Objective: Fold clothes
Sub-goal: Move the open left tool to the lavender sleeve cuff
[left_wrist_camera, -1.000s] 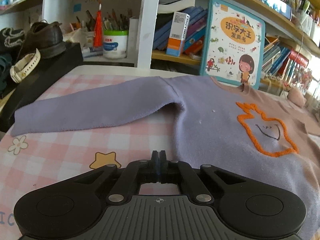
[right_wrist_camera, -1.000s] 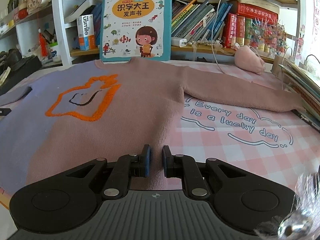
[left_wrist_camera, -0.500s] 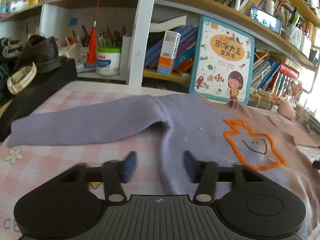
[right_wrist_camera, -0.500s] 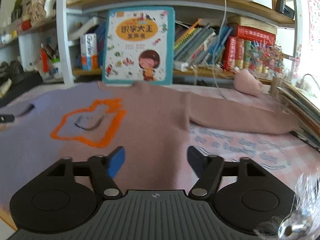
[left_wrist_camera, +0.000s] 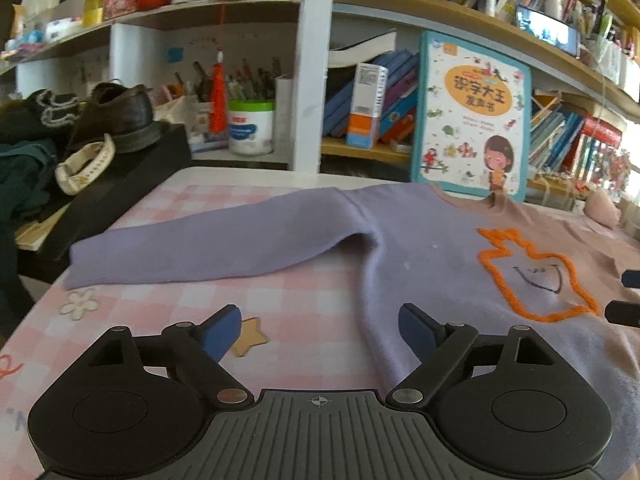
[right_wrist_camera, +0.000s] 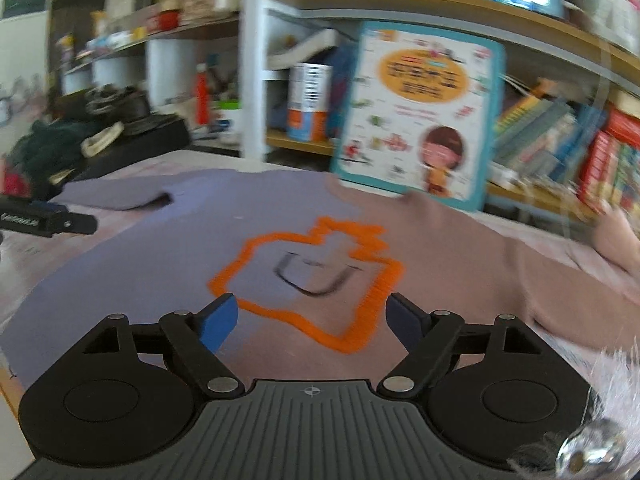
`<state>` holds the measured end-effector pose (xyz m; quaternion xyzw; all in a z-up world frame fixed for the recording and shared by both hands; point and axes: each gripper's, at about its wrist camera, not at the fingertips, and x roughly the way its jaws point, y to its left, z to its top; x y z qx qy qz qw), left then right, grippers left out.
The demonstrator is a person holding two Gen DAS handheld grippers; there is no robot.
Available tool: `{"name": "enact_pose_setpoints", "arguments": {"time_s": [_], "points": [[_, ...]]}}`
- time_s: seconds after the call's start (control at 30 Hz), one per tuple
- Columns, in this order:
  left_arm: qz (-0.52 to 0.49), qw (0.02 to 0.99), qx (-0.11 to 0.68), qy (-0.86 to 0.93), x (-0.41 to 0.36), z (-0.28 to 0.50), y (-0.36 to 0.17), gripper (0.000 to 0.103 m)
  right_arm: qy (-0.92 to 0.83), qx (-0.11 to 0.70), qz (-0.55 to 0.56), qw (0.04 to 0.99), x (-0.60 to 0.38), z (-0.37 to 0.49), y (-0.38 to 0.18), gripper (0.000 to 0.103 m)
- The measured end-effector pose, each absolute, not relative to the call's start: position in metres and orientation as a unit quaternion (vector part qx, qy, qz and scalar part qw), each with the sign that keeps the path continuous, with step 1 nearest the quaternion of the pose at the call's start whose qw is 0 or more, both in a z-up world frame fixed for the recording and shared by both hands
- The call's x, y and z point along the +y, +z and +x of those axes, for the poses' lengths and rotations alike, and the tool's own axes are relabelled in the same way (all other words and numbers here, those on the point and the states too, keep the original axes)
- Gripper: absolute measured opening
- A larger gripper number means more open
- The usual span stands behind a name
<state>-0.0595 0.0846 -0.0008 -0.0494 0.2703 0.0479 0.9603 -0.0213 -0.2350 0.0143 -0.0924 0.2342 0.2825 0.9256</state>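
**Both grippers spread wide above one flat sweater**

The left gripper [left_wrist_camera: 320, 330] hangs with its two blue-padded fingers far apart, holding nothing, over the sweater's lilac edge. The right gripper [right_wrist_camera: 312, 320] is likewise spread and empty, above the orange outline [right_wrist_camera: 308, 280] on the chest. One sweater [left_wrist_camera: 420, 248], lilac on one half and dusty pink on the other, lies flat on the pink checked counter [left_wrist_camera: 160, 320], its one lilac sleeve [left_wrist_camera: 208, 244] stretched sideways. One picture book [left_wrist_camera: 472, 116] stands behind the collar, against the shelves.
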Motion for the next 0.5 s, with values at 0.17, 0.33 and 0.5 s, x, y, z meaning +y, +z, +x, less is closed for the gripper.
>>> {"name": "enact_pose_setpoints", "arguments": {"time_s": [0.17,0.33,0.5], "points": [[-0.056,0.956,0.274,0.086,0.097,-0.064,0.002,0.091,0.333,0.218,-0.121,0.909,-0.210,-0.016,0.016,0.080],[-0.063,0.951,0.277,0.124,0.109,-0.069,0.004,0.092,0.362,0.176,-0.135,0.905,-0.197,-0.010,0.016,0.088],[-0.073,0.941,0.289,0.158,0.125,-0.068,0.005,0.092,0.363,0.166,-0.121,0.909,-0.192,0.000,0.012,0.089]]}}
